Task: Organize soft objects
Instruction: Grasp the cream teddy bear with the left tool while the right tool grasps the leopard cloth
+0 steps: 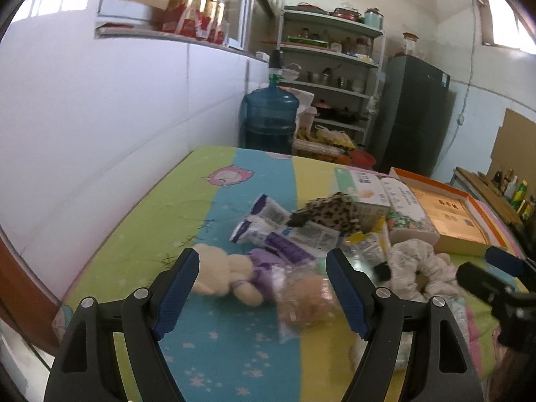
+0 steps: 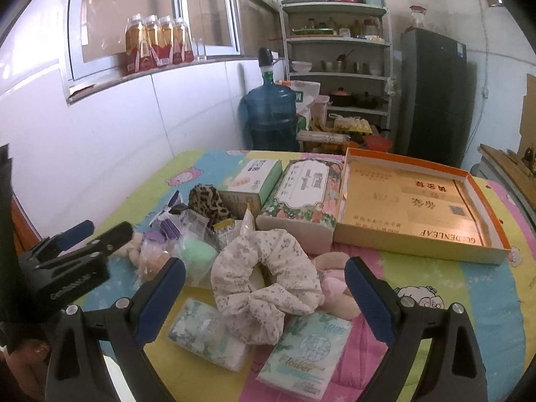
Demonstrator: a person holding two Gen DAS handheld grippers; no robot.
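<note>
Right wrist view: right gripper [image 2: 264, 288] hovers, fingers wide, over the floral scrunchie [image 2: 264, 281] near the orange box [image 2: 422, 201], probably its destination. Left gripper [image 1: 261, 284], fingers equally wide, frames a plush toy [image 1: 227, 278].

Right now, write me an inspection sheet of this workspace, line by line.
Surface: table under a striped cartoon cloth, crowded in the middle.
Job's things: floral scrunchie; leopard scrunchie; cream plush toy; two tissue packs in front; green puff in plastic.
Clutter: open orange-rimmed box, floral tissue box, white-green carton, small sachets.
Grippers: left claw open, over the plush toy; right claw open, over the floral scrunchie.
Cables: a wire on the far wall.
Surroundings: water jug, shelf rack, dark fridge, bottles on the sill.
</note>
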